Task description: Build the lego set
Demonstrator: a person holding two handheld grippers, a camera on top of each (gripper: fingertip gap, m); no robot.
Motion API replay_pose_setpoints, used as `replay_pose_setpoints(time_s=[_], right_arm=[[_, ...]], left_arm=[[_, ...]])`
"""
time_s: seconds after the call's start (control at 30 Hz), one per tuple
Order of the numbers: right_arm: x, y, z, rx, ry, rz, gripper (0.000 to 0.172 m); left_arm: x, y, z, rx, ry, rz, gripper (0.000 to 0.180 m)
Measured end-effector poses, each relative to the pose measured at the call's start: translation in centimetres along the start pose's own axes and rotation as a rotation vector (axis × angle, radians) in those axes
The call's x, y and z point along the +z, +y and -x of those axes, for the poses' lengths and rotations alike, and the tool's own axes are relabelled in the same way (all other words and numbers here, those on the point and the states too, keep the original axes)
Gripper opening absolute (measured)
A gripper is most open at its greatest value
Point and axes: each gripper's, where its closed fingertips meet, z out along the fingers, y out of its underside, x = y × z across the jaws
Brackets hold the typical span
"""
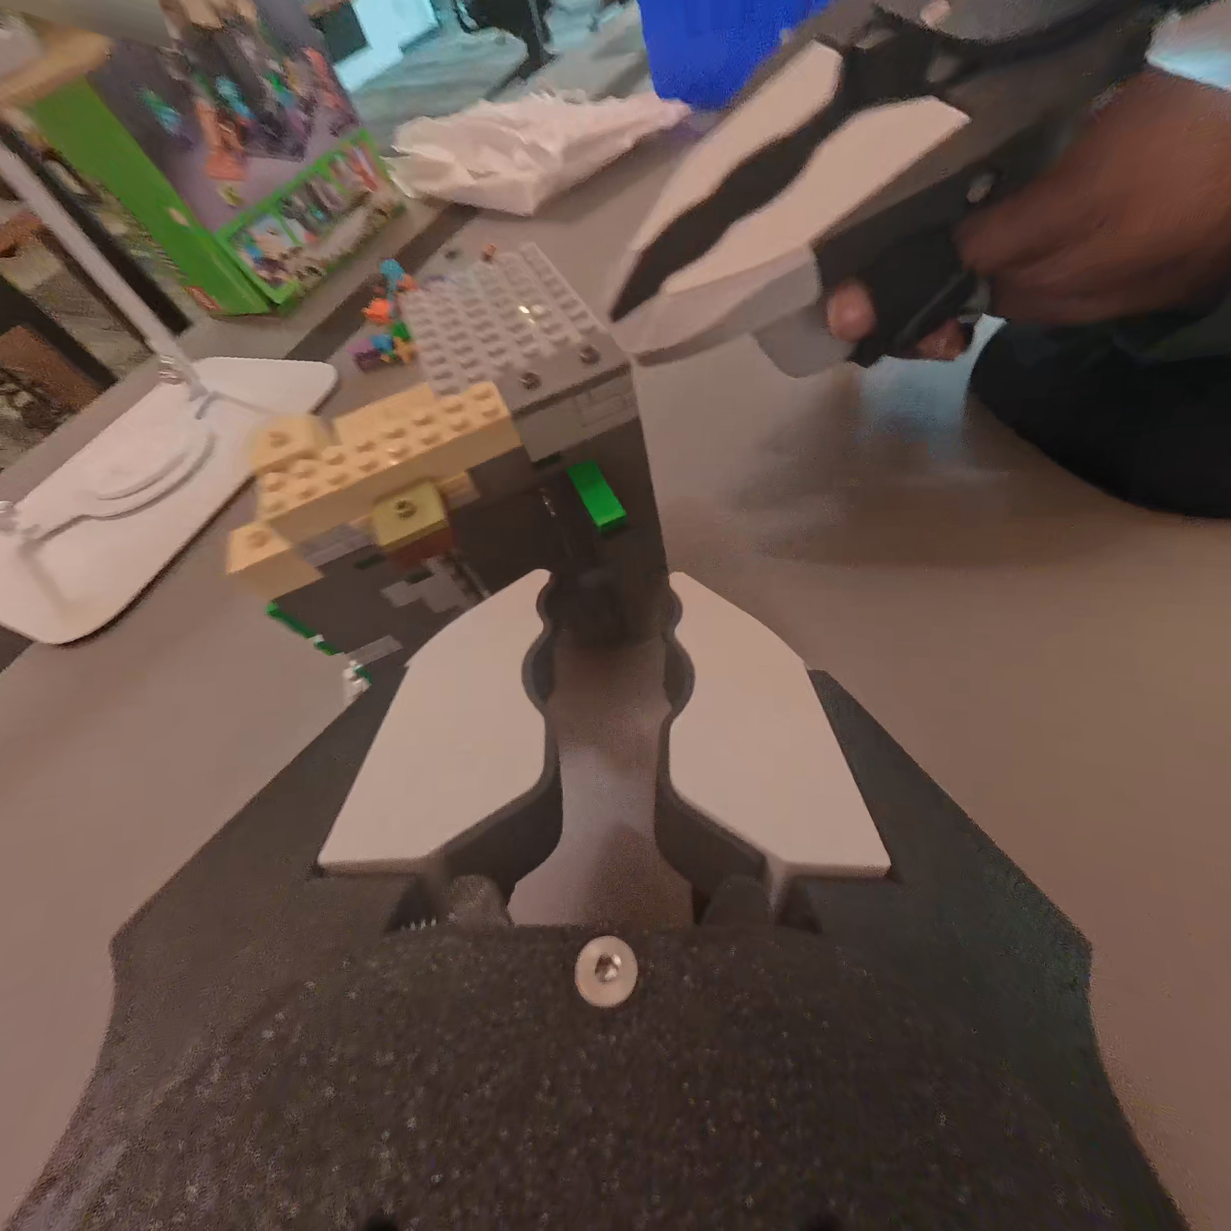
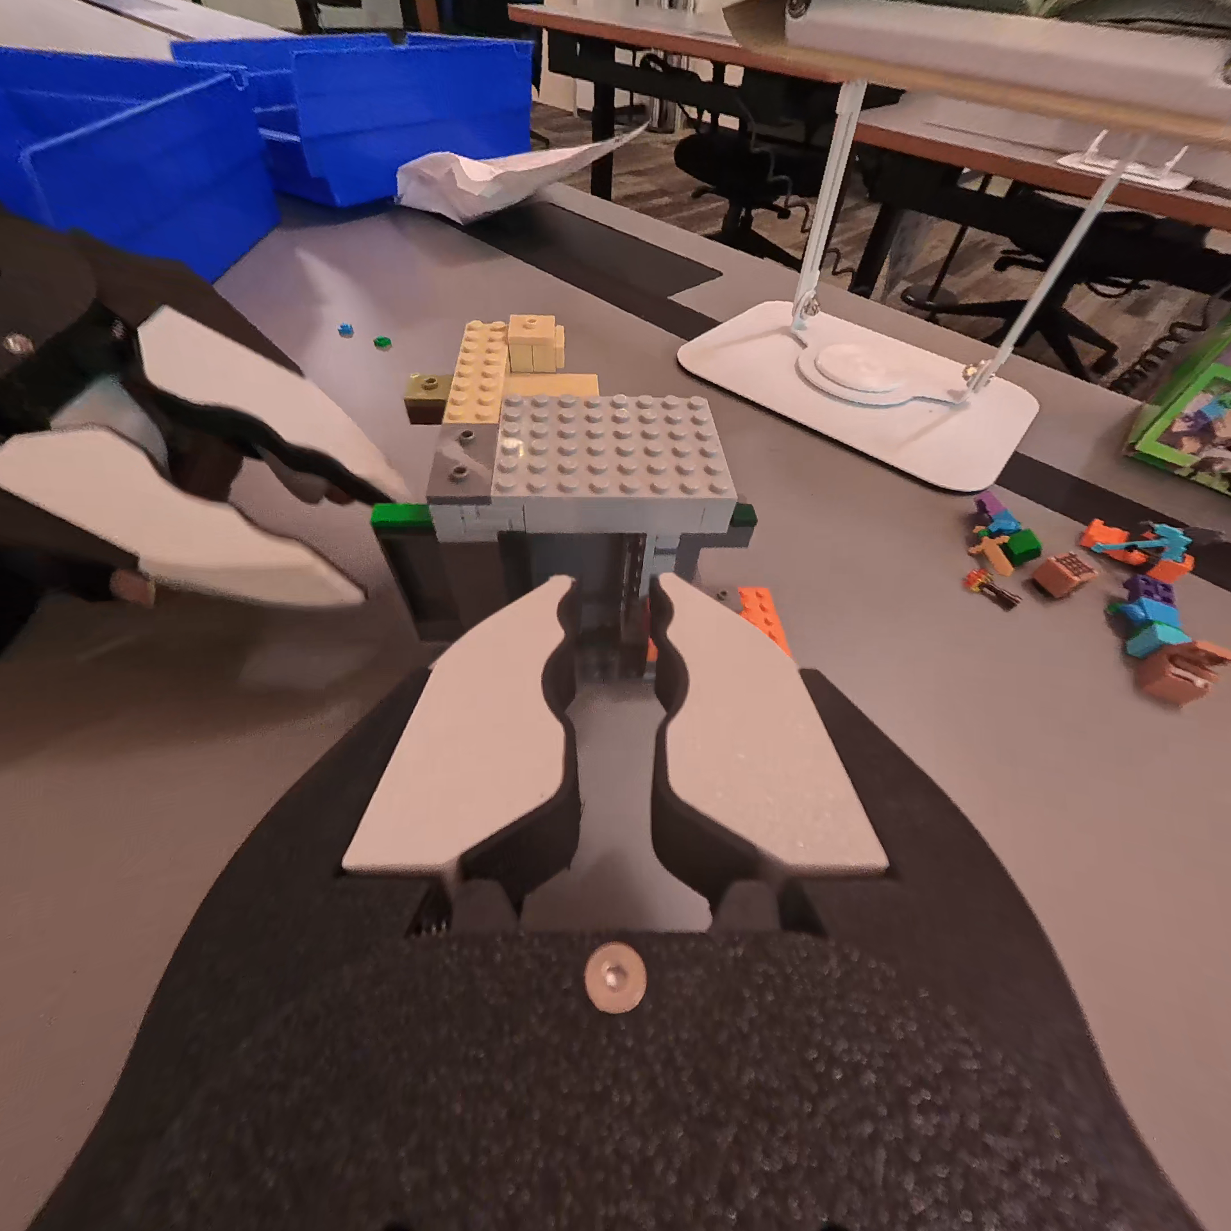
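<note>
A brick build with a grey studded top plate [image 1: 519, 333] and dark walls stands on the grey table [image 1: 866, 666]; it also shows in the right wrist view [image 2: 613, 446]. Tan bricks [image 1: 400, 446] jut from its side. My left gripper [image 1: 609, 586] is open, and its fingertips straddle a dark corner column below a green tile [image 1: 596, 496]. In the right wrist view the left gripper [image 2: 385, 545] reaches that green-topped corner [image 2: 400, 514] from the left. My right gripper [image 2: 611, 585] hovers at the build's front wall, jaws a little apart, with nothing seen in them. It also shows in the left wrist view [image 1: 623, 326].
A white lamp base [image 2: 866, 393] stands behind the build on the right. Blue bins [image 2: 200, 146] and crumpled white paper [image 2: 493, 180] lie at the back left. Loose coloured bricks [image 2: 1132, 586] and an orange plate [image 2: 766, 613] lie to the right. A green box [image 1: 200, 200] stands nearby. Some 9 centimetres of space lies between my two pairs of fingers. About 10 centimetres separates my right fingertips from the orange plate [image 2: 766, 613].
</note>
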Motion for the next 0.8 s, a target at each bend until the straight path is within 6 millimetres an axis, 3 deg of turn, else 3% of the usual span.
replay_pose_setpoints(time_s=[0.17, 0.27, 0.4, 0.47, 0.6, 0.8], right_arm=[[-4.1, -0.6, 1.3, 0.018, 0.03, -0.007, 0.019], [-6.2, -0.2, 2.5, 0.04, 0.065, 0.0, 0.008], [-7.0, 1.4, 3.3, 0.04, 0.103, 0.069, 0.0], [-7.0, 2.3, 3.4, 0.057, 0.115, 0.102, 0.0], [-6.7, 3.1, 4.2, 0.1, 0.116, 0.131, 0.0], [-6.0, 3.8, 5.0, 0.105, 0.109, 0.144, 0.0]], left_arm=[[-4.8, -2.7, 1.0, -0.171, -0.158, -0.143, 0.0], [-7.0, -2.7, 0.5, -0.263, -0.259, -0.148, 0.0], [-8.4, -2.2, -0.9, -0.348, -0.383, -0.104, 0.0], [-8.1, -2.3, -2.3, -0.403, -0.39, -0.106, 0.0], [-5.7, -1.5, -5.1, -0.457, -0.377, -0.067, 0.0], [-3.2, 1.1, -5.5, -0.421, -0.458, 0.048, 0.0]])
